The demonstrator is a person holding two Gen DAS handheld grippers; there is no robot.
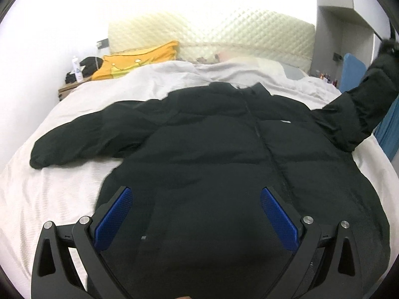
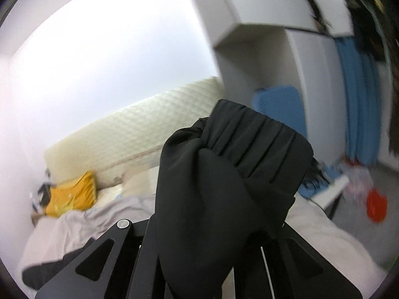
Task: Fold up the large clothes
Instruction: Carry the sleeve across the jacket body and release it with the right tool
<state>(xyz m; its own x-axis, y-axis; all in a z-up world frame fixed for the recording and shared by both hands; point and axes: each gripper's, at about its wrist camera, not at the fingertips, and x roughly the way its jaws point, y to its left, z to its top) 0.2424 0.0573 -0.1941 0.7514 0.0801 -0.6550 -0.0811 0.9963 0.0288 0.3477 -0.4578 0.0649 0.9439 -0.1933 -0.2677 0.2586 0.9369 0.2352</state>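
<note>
A black puffer jacket (image 1: 212, 144) lies front up on the white bed (image 1: 49, 186), zipper closed, collar toward the headboard. Its left sleeve (image 1: 82, 139) lies flat out to the left. Its right sleeve (image 1: 369, 94) is lifted off the bed toward the upper right. My left gripper (image 1: 197, 201) is open with blue pads (image 1: 114, 216), hovering over the jacket's hem. My right gripper (image 2: 217, 224) is shut on the sleeve cuff (image 2: 249, 149), which bunches up and hides the fingertips.
A quilted cream headboard (image 1: 249, 30) stands at the back. A yellow cushion (image 1: 139, 57) lies at the bed's head on the left, by a nightstand with bottles (image 1: 74, 74). A blue chair and curtain (image 1: 354, 69) and a white cabinet stand to the right.
</note>
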